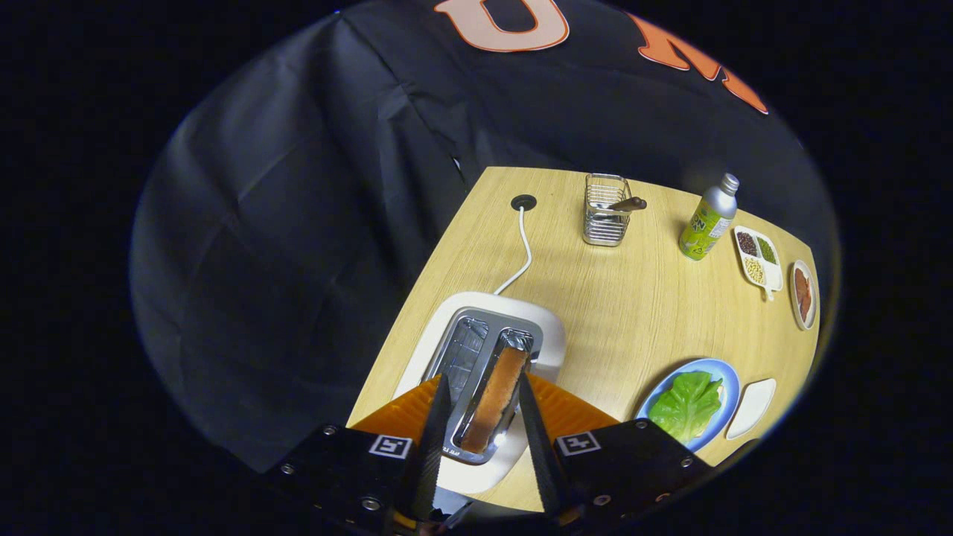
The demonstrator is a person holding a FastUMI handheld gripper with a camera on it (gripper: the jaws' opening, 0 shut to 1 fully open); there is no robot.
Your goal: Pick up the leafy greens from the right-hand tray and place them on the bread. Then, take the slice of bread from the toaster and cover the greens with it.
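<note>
1. Tongs (482, 406) of mine hang spread over the toaster (488, 372), straddling the toast (497, 394), gripping nothing.
2. Risk, I judge: a skewed pinch could jam the toast against the slot wall or drop it.
3. Greens (689, 403) already lie on the plate (728, 380); the right tray (752, 407) sits bare on the worktop (633, 313).

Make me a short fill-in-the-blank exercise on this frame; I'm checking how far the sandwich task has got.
1. The slice of bread stands in a slot of the ____.
2. The leafy greens lie on the ____ plate.
3. The gripper is ____, its fingers either side of the slice, not pressing it.
4. The wire basket stands beside the ____.

Missing words: toaster; blue; open; bottle
</note>
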